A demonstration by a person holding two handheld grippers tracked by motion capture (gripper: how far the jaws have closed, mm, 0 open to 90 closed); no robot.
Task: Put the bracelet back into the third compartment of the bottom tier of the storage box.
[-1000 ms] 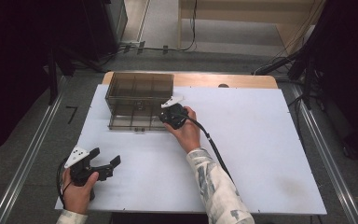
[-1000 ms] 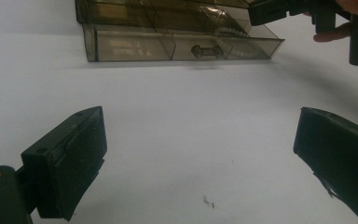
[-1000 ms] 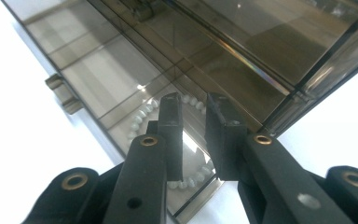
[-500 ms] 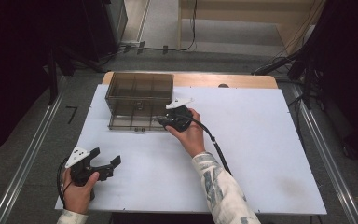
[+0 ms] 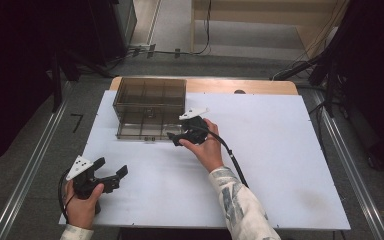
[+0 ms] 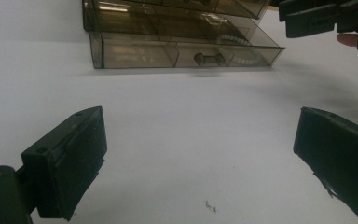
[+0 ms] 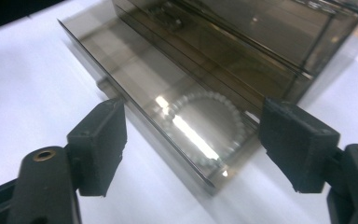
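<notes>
A smoky clear drawer box (image 5: pixel 150 97) stands at the back left of the white table (image 5: pixel 280 165). Its bottom drawer (image 5: pixel 142 131) is pulled out toward me. A pale bead bracelet (image 7: pixel 233 112) lies in the drawer's (image 7: pixel 135 74) right end. My right gripper (image 5: pixel 174 138) hovers at the drawer's right front corner. Its jaws have just been opening and now stand open, touching nothing; the right gripper (image 7: pixel 191 149) looks down on the bracelet. My left gripper (image 5: pixel 117 176) rests open near the front left edge, its jaws facing the box (image 6: pixel 177 23) across bare table.
The drawer has a small dark handle (image 6: pixel 209 58) at the middle of its front. The wooden table edge (image 5: pixel 260 86) shows behind the white board. A cable (image 5: pixel 232 160) trails from the right gripper along the sleeve. Dark floor and rails flank both sides.
The right gripper's jaws have spread apart, and the hand has drawn slightly back from the box toward me. The left gripper has stayed where it was.
</notes>
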